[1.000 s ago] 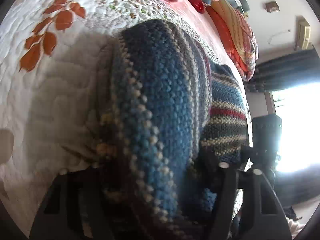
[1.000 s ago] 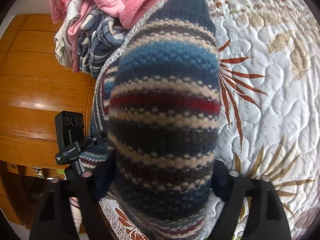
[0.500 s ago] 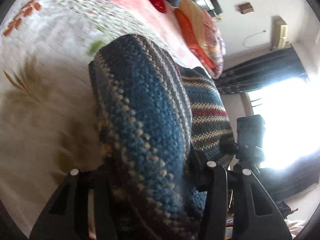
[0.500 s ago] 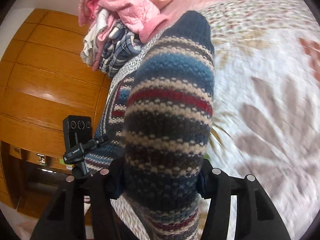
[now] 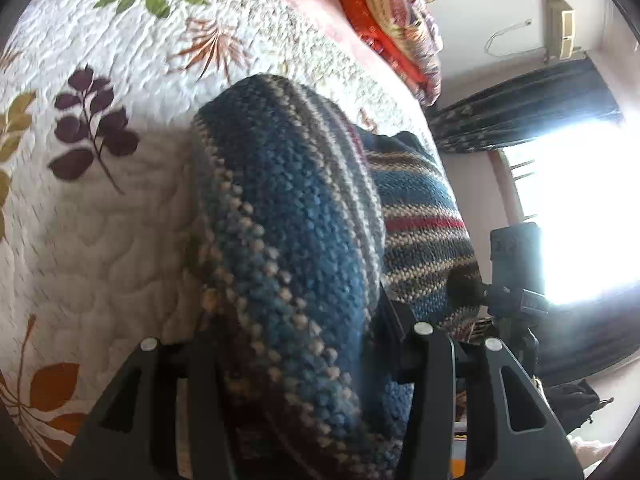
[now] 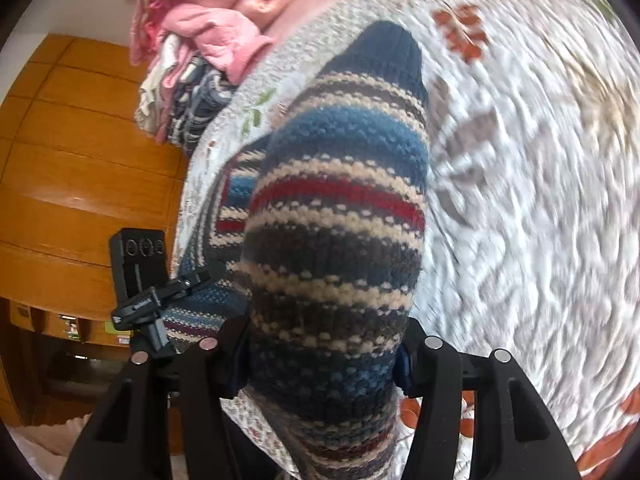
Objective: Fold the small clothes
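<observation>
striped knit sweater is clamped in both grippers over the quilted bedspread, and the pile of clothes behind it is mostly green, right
Not quite. The striped knit sweater is clamped in both the left gripper and the right gripper over the quilted bedspread, but the pile of clothes behind it is mostly pink, not green. The right wrist view shows it.

The striped knit garment [image 6: 336, 216] fills the middle and runs off the bottom edge, hiding the right gripper [image 6: 320, 364] fingertips. The quilt [image 6: 540, 168] smears into motion blur on the right. In the left wrist view, the window [image 5: 580, 208] is blown out white.
</observation>
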{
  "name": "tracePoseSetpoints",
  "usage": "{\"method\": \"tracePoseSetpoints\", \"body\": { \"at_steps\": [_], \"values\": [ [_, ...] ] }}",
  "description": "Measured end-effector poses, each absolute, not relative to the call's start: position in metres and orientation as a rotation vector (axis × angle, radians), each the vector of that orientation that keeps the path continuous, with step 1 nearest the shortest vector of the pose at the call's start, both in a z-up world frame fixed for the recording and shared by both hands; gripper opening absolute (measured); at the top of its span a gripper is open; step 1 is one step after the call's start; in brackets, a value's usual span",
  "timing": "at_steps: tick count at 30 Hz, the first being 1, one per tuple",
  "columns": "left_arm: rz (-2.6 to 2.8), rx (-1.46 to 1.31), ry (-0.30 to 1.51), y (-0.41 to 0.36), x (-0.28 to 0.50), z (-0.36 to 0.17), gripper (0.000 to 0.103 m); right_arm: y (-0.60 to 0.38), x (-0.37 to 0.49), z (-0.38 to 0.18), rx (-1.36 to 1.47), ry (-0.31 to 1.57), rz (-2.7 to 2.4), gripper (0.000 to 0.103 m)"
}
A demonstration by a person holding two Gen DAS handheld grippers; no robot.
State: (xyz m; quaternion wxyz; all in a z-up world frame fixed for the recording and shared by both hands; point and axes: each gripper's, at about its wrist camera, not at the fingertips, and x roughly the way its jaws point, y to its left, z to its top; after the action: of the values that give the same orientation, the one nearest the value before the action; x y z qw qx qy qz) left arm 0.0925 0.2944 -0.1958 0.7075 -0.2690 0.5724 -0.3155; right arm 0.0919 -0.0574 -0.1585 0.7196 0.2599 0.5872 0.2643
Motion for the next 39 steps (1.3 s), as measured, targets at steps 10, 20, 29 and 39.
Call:
{"method": "tracePoseSetpoints", "body": {
  "at_steps": [10, 20, 29, 39],
  "values": [
    [-0.647, -0.55, 1.318, 0.296, 0.093, -0.217, 0.056, -0.075, 0.072, -0.186, 0.64, 1.298, 0.515, 0.067],
    [-0.563, -0.508, 1.278, 0.326, 0.052, -0.162, 0.061, -0.087, 0.03, -0.152, 0.584, 1.322, 0.465, 0.078],
    [-0.598, -0.503, 1.233, 0.323, -0.014, -0.129, 0.062, -0.097, -0.023, -0.179, 0.671, 1.358, 0.456, 0.078],
    [-0.549, -0.485, 1.351, 0.304, -0.005, -0.166, 0.008, -0.081, -0.022, -0.173, 0.568, 1.392, 0.428, 0.037]
  ]
}}
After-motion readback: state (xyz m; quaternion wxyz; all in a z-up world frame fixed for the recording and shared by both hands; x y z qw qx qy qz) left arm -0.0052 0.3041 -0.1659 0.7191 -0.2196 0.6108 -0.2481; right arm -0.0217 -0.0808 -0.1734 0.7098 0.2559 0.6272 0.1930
